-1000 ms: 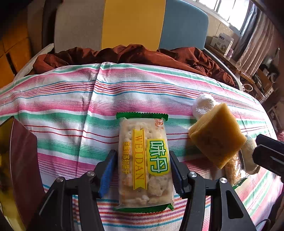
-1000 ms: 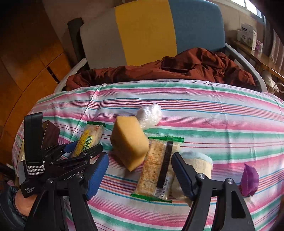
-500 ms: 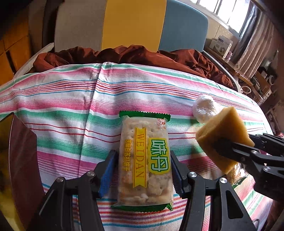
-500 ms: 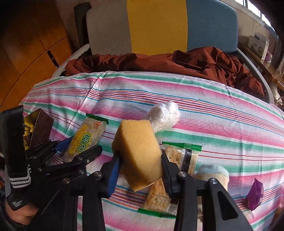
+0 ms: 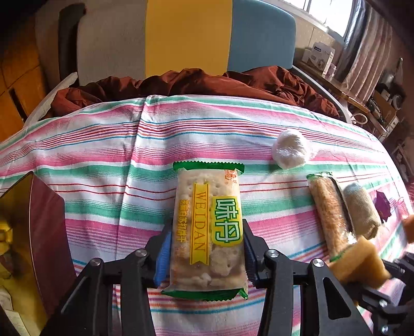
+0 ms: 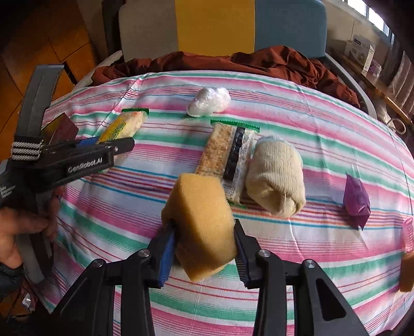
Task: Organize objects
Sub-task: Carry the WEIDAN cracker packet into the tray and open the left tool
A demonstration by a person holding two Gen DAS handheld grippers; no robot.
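A rumpled brown blanket point(image 5: 196, 82) lies before a tricolour headboard point(image 5: 186, 36).

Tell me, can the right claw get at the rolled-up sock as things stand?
Probably not yet. The right claw is shut on the yellow sponge, its jaws still closing, so it has nothing free to grip with. The sock itself lies uncovered on the striped cloth just ahead, beside a cracker pack.

Striped bedsheet point(image 5: 103, 160), rumpled brown blanket point(image 5: 196, 82), grey-yellow-blue headboard point(image 5: 186, 36), wooden panelling point(image 6: 64, 38), bright curtained window point(image 5: 328, 13)

Home bedroom — striped bedsheet point(image 5: 103, 165)
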